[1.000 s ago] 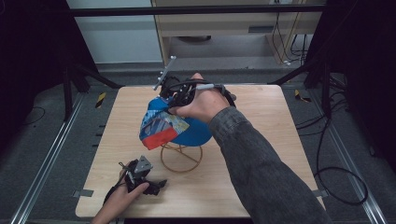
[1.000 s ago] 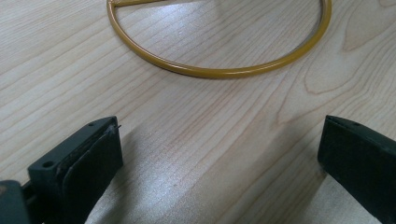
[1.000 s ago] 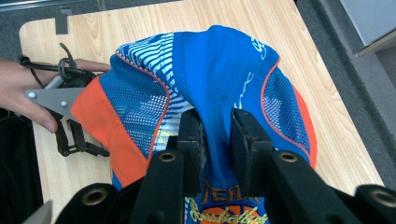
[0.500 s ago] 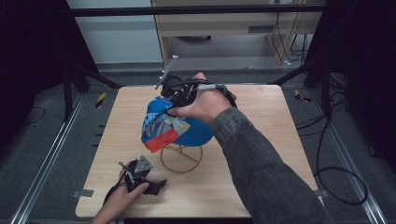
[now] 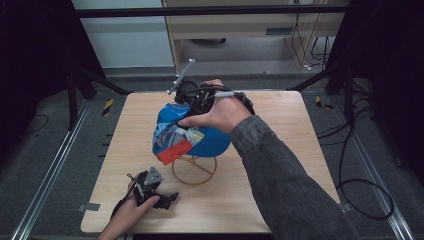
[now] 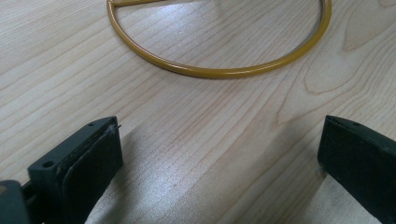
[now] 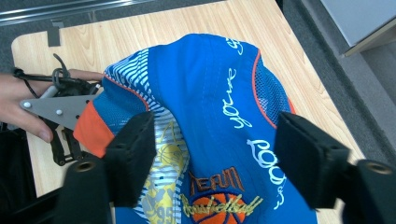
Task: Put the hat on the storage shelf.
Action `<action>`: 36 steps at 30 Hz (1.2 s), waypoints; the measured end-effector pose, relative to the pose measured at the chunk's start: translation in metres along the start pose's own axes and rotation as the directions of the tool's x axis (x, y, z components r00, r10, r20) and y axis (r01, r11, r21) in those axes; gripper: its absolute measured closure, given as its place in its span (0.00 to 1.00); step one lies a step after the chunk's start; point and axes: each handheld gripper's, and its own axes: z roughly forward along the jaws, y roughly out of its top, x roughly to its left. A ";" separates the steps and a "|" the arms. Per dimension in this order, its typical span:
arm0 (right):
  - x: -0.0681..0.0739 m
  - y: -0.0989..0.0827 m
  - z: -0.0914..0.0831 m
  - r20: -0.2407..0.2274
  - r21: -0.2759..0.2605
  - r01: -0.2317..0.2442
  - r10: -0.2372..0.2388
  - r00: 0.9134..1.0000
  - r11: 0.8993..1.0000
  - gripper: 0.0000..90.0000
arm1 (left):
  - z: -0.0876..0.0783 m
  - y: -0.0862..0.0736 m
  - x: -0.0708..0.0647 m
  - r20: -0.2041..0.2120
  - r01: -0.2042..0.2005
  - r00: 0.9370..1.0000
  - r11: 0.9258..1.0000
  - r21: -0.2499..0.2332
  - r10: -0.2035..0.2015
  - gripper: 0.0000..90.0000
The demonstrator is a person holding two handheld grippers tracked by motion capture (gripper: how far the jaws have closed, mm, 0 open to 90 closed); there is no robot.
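Observation:
A blue basketball cap [image 5: 200, 135] with a red brim sits draped over a gold wire stand [image 5: 194, 170] in the middle of the table. My right gripper [image 5: 192, 102] hovers over the cap's far side. Its jaws have just been opening and stand wide apart [image 7: 212, 135] above the cap's crown [image 7: 210, 107], with the pads off the fabric. My left gripper [image 5: 165, 197] rests low near the table's front edge, open [image 6: 219, 144], with nothing between its jaws. The stand's round base ring [image 6: 219, 70] lies just ahead of it.
The wooden table [image 5: 280, 165] has bare room to the right of the stand and along its back. Dark frame posts and rails flank both sides. The other hand with its gripper [image 7: 65, 121] shows beyond the cap's brim.

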 end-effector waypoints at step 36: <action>-0.003 -0.049 -0.026 0.000 -0.078 -0.069 0.069 0.998 0.995 0.08 | 0.000 0.000 0.000 -0.001 -0.001 1.000 1.000 0.000 0.001 0.00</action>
